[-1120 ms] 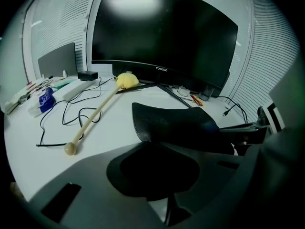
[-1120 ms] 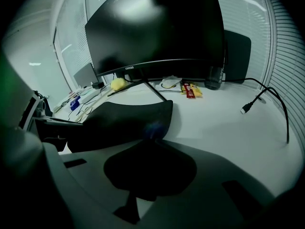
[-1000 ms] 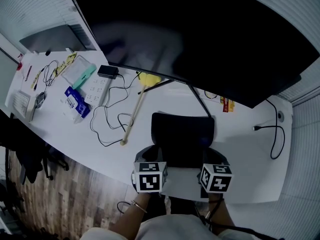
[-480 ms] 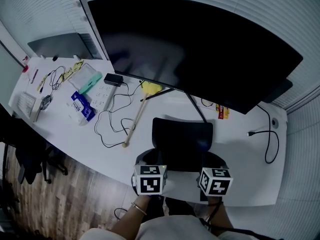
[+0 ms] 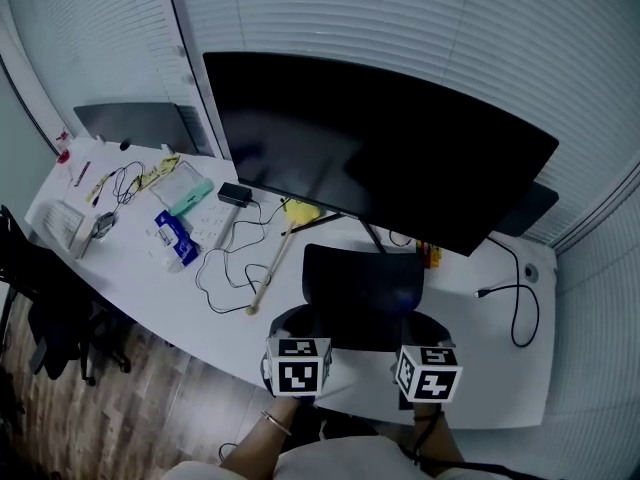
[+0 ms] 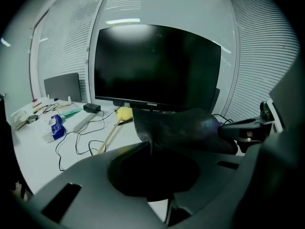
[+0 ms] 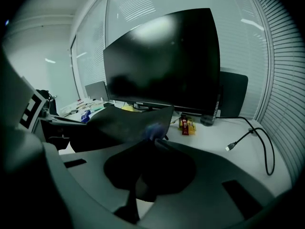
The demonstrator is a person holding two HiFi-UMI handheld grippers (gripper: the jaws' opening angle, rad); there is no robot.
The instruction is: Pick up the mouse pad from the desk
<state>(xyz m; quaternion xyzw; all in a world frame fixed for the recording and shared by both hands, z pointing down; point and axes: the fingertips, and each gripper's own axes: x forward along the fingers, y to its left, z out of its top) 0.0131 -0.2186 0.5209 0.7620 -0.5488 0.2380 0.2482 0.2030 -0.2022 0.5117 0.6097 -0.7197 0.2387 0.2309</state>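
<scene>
Head view, lower centre of the frame: holding the black mouse pad [image 5: 362,283] up off the table [image 5: 150,278]. Clamped at its near corners in the closed fingers of left gripper [image 6: 151,146] and right gripper [image 7: 153,138].

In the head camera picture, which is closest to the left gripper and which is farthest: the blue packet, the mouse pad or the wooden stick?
1. Mouse pad: pinched in the left gripper, straight ahead of it.
2. Wooden stick: lying just left of the pad.
3. Blue packet: farther out to the left, past the stick.
</scene>
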